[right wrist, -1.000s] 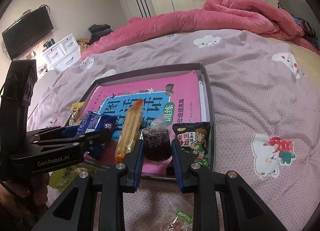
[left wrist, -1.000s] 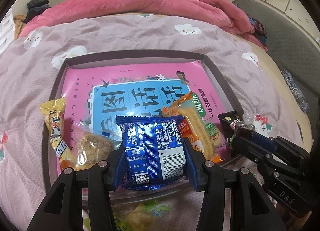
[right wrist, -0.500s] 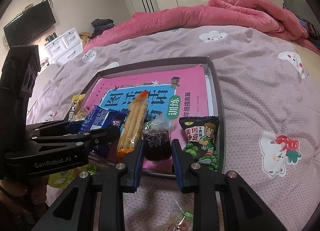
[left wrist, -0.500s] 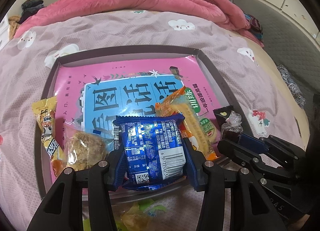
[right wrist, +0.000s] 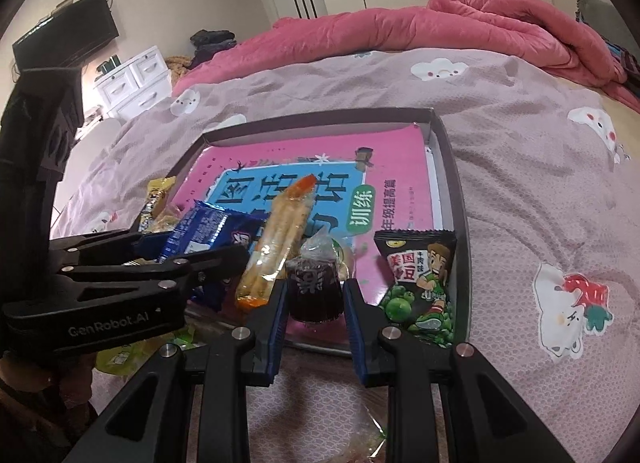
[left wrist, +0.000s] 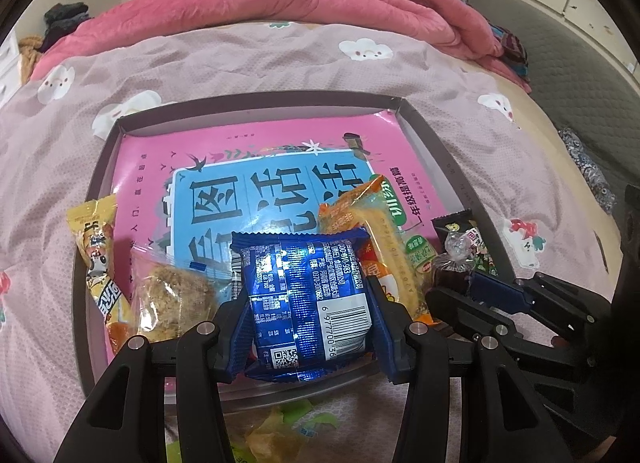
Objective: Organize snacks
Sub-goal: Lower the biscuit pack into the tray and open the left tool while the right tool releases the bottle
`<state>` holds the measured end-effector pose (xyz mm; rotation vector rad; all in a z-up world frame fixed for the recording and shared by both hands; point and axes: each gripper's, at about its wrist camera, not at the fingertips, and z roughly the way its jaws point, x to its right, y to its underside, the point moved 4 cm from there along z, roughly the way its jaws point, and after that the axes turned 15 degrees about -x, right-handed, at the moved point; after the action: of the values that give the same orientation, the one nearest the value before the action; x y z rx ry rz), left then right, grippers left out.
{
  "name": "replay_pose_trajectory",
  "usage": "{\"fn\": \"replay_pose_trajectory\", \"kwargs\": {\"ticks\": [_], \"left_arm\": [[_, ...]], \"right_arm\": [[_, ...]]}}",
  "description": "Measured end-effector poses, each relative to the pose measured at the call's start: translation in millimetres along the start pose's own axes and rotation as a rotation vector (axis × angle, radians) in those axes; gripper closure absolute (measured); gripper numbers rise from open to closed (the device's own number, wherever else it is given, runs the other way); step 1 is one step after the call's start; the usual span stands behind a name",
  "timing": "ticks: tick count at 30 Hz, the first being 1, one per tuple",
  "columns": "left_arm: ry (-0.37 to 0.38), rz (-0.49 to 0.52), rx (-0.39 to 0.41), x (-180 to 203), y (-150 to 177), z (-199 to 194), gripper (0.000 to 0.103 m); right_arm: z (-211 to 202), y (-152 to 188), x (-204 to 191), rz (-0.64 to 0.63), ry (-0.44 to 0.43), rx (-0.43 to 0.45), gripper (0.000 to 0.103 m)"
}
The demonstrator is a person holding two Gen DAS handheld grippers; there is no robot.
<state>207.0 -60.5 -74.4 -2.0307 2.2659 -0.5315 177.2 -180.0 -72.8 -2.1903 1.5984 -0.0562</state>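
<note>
Left gripper (left wrist: pixel 306 319) clamps the blue foil packet (left wrist: pixel 306 295) across its sides: light, crinkly, slippery, contents likely crushable.

Right gripper (right wrist: pixel 314 303) pinches the dark jelly cup (right wrist: pixel 316 293) by its wall: soft, deformable.

Both sit over the tray (left wrist: pixel 436 151) near edge; the row of snacks lies beyond, on the bed.

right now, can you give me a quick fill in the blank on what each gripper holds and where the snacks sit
1. The left gripper is shut on a ____ snack packet.
2. The right gripper is shut on a small dark ____ cup.
3. The green pea packet lies in the tray on a ____ book.

Missing words: blue; jelly; pink
</note>
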Motion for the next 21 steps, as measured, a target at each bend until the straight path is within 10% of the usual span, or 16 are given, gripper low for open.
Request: {"fn": "replay_pose_trajectory", "kwargs": {"ticks": [21], "left_arm": [[0.040,-0.032,-0.016,-6,8,-9,0.042]], "right_arm": [[-28,5,8,0.050,-0.005,0.064,0.073]]}}
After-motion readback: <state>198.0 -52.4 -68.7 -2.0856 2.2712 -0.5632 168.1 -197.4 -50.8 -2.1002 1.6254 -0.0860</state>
